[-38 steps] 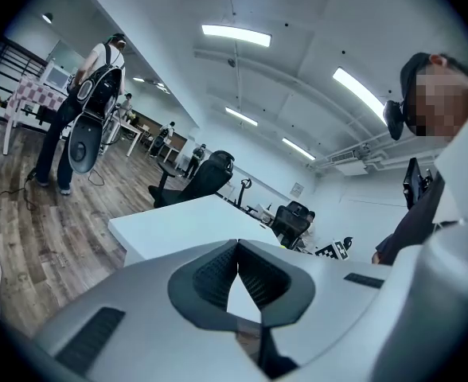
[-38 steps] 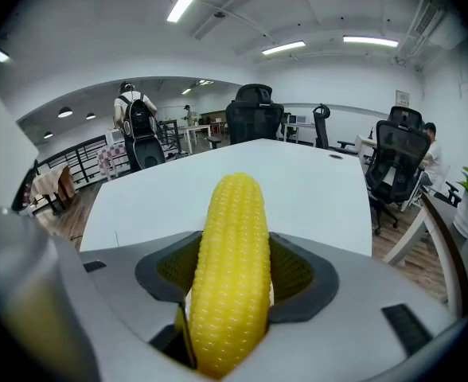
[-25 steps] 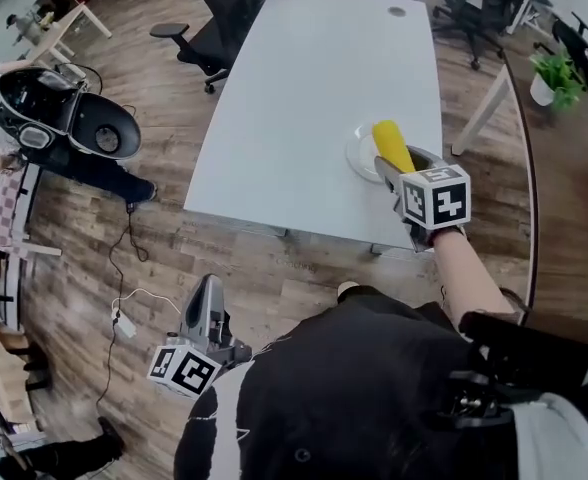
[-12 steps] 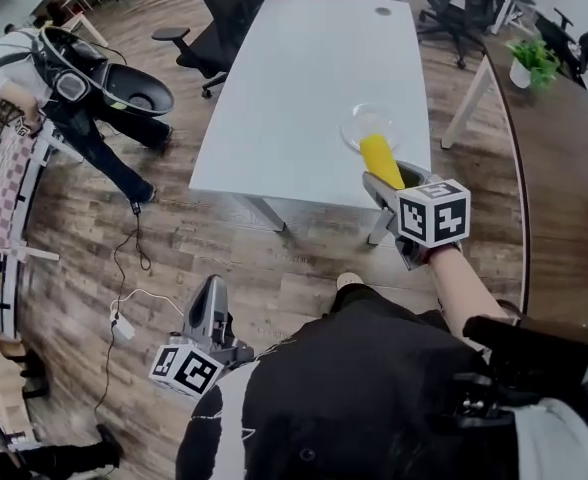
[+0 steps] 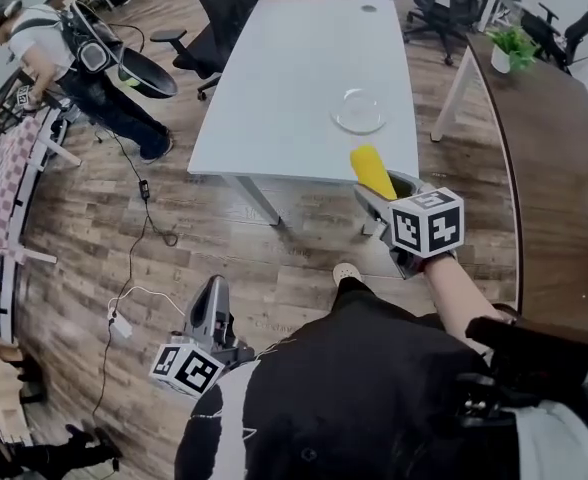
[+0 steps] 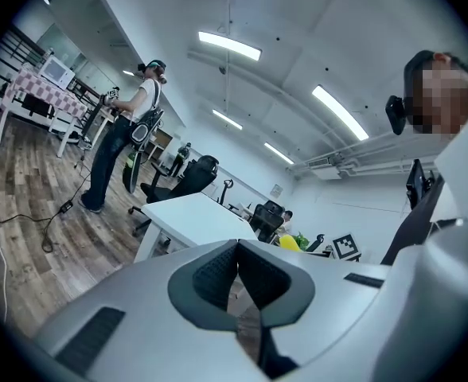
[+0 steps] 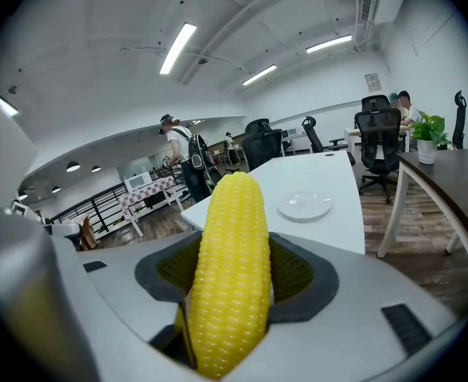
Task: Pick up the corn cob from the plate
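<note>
My right gripper [image 5: 382, 190] is shut on the yellow corn cob [image 5: 372, 171], which sticks out past the jaws toward the table. In the right gripper view the corn cob [image 7: 232, 269] fills the space between the jaws of the right gripper [image 7: 234, 273]. The clear plate [image 5: 359, 110] lies bare on the white table [image 5: 294, 78], well beyond the cob; the same plate [image 7: 304, 205] shows in the right gripper view. My left gripper [image 5: 212, 313] hangs low at my left side, shut, nothing between the jaws of the left gripper [image 6: 237, 270].
Black office chairs [image 5: 229, 8] stand round the table's far sides. A person [image 5: 84, 68] with gear stands at the left over cables on the wooden floor. A dark desk [image 5: 549, 158] with a potted plant [image 5: 512, 46] is at the right.
My right gripper has lifted the corn cob off the plate and drawn it back toward me, past the table's near edge. The plate stays behind, bare. The left gripper has not moved.
</note>
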